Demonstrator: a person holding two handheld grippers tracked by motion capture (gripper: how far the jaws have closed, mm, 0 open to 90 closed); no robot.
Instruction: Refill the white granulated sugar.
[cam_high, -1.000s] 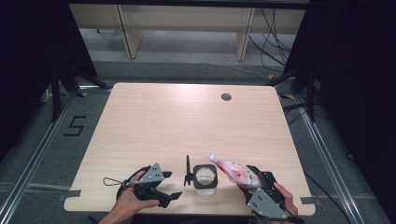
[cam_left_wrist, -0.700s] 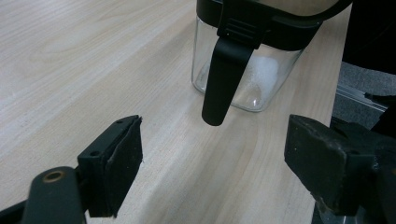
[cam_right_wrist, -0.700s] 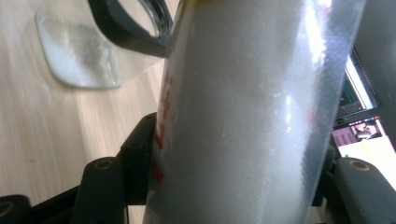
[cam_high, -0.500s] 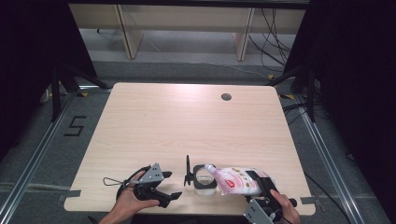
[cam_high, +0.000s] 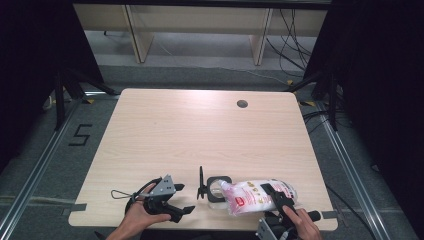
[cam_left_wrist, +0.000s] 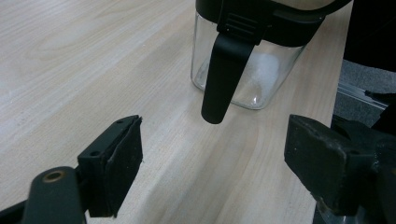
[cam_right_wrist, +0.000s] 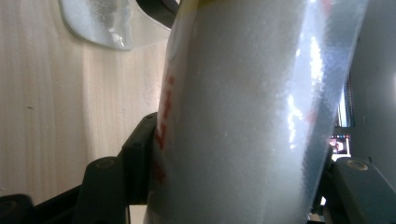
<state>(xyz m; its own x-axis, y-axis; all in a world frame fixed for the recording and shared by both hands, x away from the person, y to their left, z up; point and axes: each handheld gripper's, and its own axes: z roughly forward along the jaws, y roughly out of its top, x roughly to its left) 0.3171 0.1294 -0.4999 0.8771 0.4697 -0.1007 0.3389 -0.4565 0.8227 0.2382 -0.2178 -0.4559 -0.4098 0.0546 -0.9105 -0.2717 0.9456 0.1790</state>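
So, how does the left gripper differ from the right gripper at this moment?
The left gripper has its jaws open with nothing between them; the right gripper is shut on the white bag. The left gripper sits low on the table beside the glass jar; the right gripper holds the bag tilted toward the jar's mouth. Both are hand-held with black jaws.

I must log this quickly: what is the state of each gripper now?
Left gripper: open, holding nothing, near the glass jar.
Right gripper: closed on the white bag, tipped toward the jar.
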